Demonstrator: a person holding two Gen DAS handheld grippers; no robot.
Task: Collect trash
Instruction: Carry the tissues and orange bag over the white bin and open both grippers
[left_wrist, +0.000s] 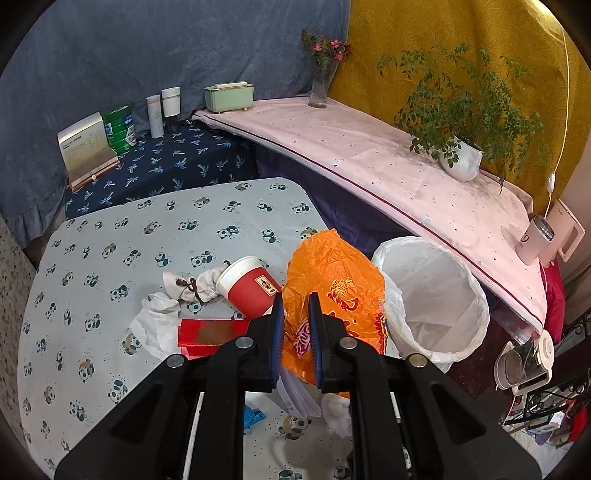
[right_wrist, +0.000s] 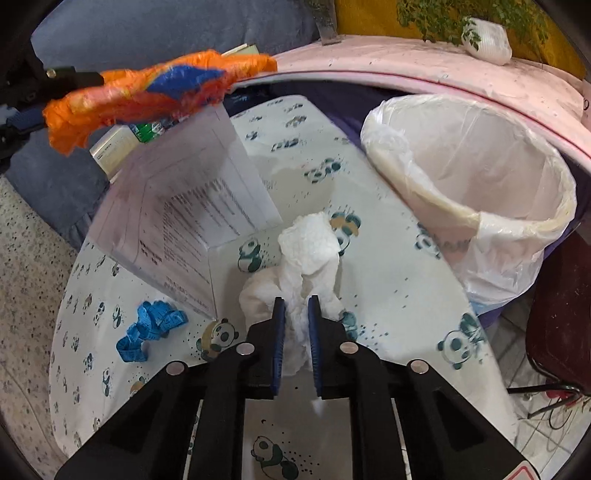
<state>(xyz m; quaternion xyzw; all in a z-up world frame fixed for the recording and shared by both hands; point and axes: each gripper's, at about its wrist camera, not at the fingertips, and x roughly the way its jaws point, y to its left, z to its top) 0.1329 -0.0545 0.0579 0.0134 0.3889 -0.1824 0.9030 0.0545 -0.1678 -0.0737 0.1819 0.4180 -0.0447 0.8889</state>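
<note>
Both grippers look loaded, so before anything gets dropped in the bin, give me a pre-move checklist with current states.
1. Left gripper shut on the crumpled orange plastic bag: ok.
2. Right gripper shut on the crumpled white tissue: ok.
3. White-lined trash bin mouth open: ok.
4. Orange bag already over the bin: not ok, beside it.
5. Printed paper sheet free of the orange bag: cannot tell.

1. The worktop (left_wrist: 110, 236) wears a pale cloth printed with pandas.
2. On it lie a tipped red paper cup (left_wrist: 246, 285), a drawstring pouch (left_wrist: 188, 283), a red envelope (left_wrist: 210, 332) and crumpled white tissue (left_wrist: 157, 321).
3. A blue tape measure (right_wrist: 149, 326) lies near printed paper sheets (right_wrist: 184, 225).
</note>
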